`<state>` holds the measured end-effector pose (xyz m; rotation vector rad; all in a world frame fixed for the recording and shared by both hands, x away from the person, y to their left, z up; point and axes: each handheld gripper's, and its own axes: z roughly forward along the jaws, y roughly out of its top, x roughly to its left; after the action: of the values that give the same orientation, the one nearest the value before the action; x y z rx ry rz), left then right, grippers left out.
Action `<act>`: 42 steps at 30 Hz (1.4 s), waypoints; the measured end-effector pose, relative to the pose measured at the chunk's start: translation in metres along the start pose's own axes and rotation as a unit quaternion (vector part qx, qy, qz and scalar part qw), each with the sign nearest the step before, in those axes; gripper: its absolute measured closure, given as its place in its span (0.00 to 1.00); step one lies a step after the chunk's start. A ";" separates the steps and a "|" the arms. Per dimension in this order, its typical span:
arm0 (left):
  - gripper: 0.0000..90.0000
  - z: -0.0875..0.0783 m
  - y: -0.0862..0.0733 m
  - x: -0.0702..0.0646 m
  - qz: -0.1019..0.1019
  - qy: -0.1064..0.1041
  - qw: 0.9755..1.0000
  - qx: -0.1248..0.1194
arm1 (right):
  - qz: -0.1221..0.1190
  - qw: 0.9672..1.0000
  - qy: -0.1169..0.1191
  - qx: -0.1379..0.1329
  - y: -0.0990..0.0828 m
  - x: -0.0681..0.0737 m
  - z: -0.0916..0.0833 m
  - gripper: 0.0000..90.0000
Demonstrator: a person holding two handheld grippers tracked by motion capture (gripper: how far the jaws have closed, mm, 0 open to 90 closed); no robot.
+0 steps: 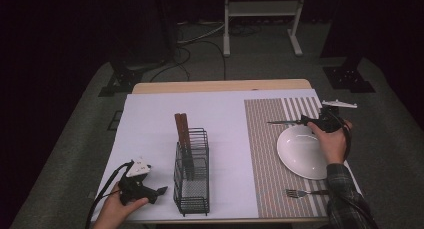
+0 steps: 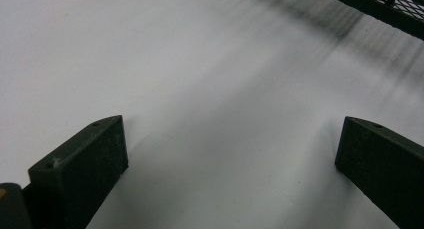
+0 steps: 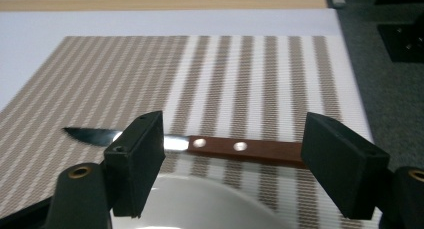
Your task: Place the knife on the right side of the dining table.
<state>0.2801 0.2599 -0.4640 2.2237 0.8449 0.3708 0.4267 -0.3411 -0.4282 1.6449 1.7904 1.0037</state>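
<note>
The knife (image 3: 220, 146) lies on the striped mat (image 3: 240, 79) just behind the plate (image 1: 302, 151), handle toward the right. The right gripper (image 3: 232, 159) hangs over the plate's far rim with jaws wide, nothing between the pads (knife is beyond them, not gripped). Risk, I think: if the gripper moves low, a jaw can hit the rim & push the plate, or nudge the knife askew. The left gripper (image 2: 230, 154) rests wide open near the wire rack (image 1: 191, 176), away from the plate.
</note>
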 end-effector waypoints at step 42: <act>0.00 0.000 0.000 0.000 0.000 0.000 1.000 0.000 | -0.193 0.961 0.196 0.021 -0.066 0.150 -0.065 0.26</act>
<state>0.2801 0.2599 -0.4639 2.2233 0.8451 0.3703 0.3143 -0.2050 -0.4243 1.0995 2.2906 1.1656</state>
